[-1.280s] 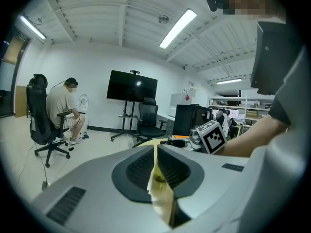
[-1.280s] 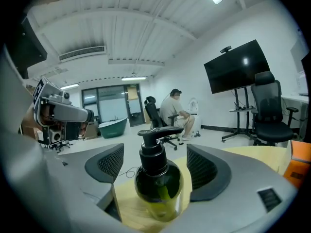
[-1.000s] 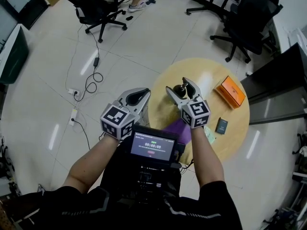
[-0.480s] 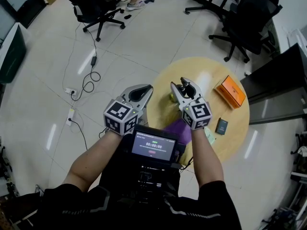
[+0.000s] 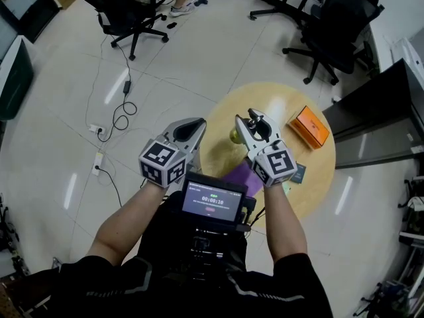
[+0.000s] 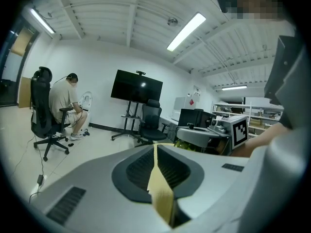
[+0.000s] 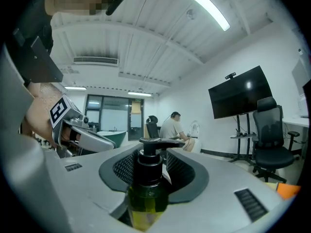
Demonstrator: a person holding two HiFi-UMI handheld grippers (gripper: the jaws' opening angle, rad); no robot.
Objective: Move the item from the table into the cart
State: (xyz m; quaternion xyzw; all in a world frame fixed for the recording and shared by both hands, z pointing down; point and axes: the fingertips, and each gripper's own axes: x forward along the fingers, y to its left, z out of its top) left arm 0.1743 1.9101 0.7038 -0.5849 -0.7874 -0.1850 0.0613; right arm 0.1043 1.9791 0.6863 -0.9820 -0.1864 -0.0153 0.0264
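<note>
**Right tongs clamped on a pump bottle over the round table**

A pale tiled floor (image 5: 199, 65) fills most of the head view. A round wooden table (image 5: 318, 174) sits right of centre, and black office chairs (image 5: 331, 25) stand along the top edge. Both of the person's forearms reach up from the bottom of the frame, either side of a chest-mounted screen unit (image 5: 212, 202).

The left gripper (image 5: 197, 123) hangs just left of the table's edge, over the floor. Its jaws are pressed together with nothing between them.

The right gripper (image 5: 246, 118) is over the left part of the tabletop. Its jaws have just been closing and now squeeze the pump bottle (image 7: 147, 193) — a clear bottle of yellow-green liquid with a black pump head, standing upright between the pads.

An orange box (image 5: 308, 126) lies on the table toward its right side, well apart from the grippers. A purple sheet (image 5: 240, 176) shows at the table's lower left edge — partly under the right wrist. A small dark item (image 5: 299, 172) peeks out just right of the right gripper's marker cube.
</note>
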